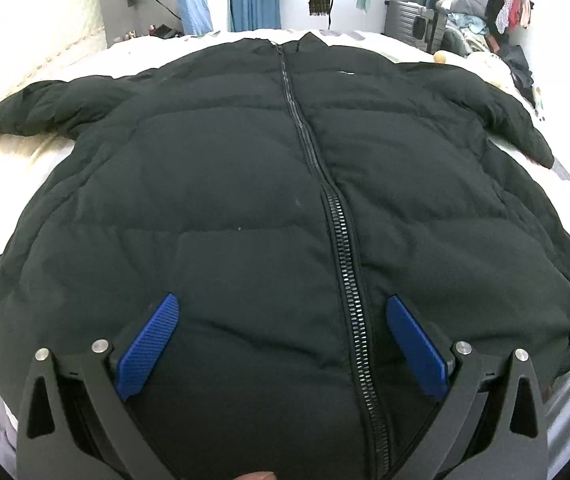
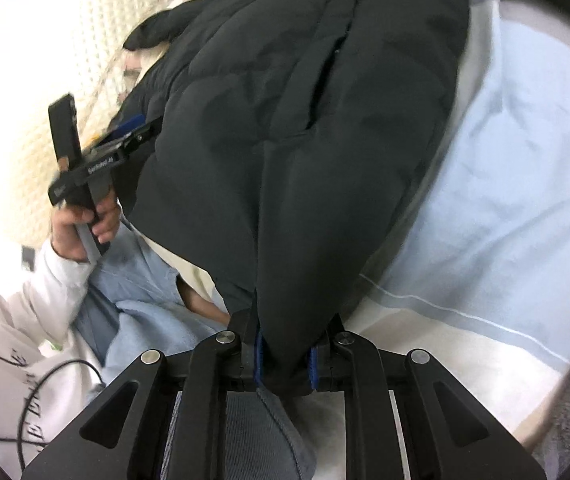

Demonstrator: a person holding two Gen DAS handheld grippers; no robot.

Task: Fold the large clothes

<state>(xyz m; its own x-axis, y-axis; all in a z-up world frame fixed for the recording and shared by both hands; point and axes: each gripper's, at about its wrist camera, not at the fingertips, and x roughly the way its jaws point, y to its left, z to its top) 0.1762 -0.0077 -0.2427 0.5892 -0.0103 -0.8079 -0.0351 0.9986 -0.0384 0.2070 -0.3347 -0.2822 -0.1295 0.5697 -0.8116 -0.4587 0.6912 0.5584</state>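
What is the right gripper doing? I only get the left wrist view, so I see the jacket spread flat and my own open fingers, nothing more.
Observer: The right gripper is shut on the jacket, pinching a bunched edge of it between its blue pads.
Operator: Is that fabric lifted?
Observer: It rises from the jaws as a puffy fold, above the pale blue sheet.
Operator: Can you see my left gripper from there?
Observer: Yes, the left gripper sits at the far side of the jacket, with the left hand around its handle; its fingertips are hidden by the fabric.
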